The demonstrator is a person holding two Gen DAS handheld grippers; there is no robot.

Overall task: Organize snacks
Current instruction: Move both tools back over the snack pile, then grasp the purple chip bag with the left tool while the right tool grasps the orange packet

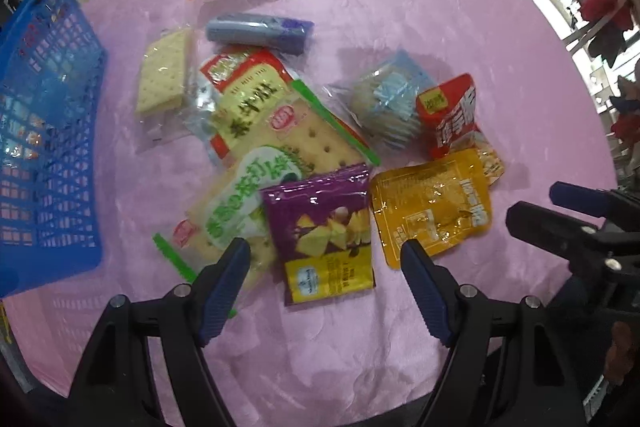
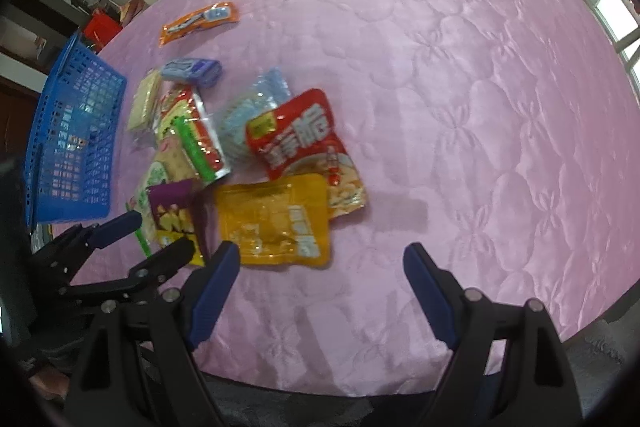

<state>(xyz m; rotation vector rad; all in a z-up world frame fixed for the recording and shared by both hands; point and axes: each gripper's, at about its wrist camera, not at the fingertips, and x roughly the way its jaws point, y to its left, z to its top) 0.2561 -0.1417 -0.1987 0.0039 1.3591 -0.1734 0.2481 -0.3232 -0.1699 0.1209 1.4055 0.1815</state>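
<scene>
Pink quilted cloth [image 2: 440, 87] bears a loose pile of snack packets, none visibly sorted. Blue basket [image 1: 48, 131] stands left of the pile; whether it holds anything cannot be told. Nearest the basket lie a cracker pack [image 1: 162, 75] and green-edged biscuits [image 1: 240, 195]; farther off, the purple packet [image 1: 324, 223], yellow pouch [image 1: 432, 211] and red bag [image 2: 296, 135]. Left gripper [image 1: 326, 259] and right gripper [image 2: 322, 263] hover with fingers apart, holding nothing. Sorting appears not yet begun.
</scene>
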